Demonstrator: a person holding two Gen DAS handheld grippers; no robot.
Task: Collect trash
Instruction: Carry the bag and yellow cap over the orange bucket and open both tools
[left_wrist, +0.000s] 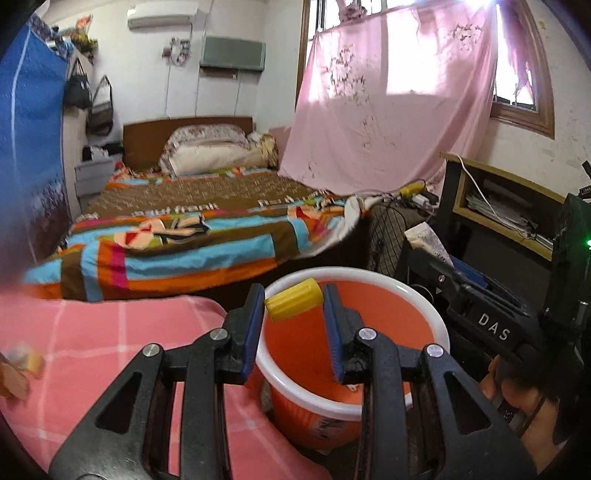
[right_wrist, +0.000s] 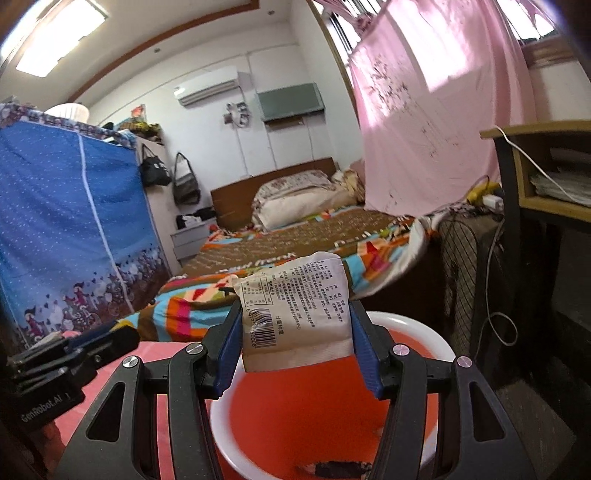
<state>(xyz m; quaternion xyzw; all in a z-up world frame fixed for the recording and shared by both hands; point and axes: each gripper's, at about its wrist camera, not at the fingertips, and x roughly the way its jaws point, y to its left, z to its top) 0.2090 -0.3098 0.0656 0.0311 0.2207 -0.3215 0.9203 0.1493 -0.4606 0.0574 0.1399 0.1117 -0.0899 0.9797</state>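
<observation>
Trash first: my left gripper (left_wrist: 293, 317) clamps the cap (left_wrist: 293, 303), right gripper (right_wrist: 295, 332) clamps the packet (right_wrist: 295, 317); I'd release both squarely over the bin (left_wrist: 424, 306).

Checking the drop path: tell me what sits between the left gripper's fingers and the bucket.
Only the yellow cap, held between the fingers above the open orange bucket; left wrist view.

The right gripper (right_wrist: 295, 332) held a pale printed snack packet (right_wrist: 295, 314) upright between its blue pads (right_wrist: 228, 354), above an orange bucket (right_wrist: 314, 413) with a white rim. Dark scraps (right_wrist: 336, 469) lay in the bucket's bottom. The left gripper (right_wrist: 66, 354) showed at left, beside a pink checked cloth (right_wrist: 159, 350)
</observation>
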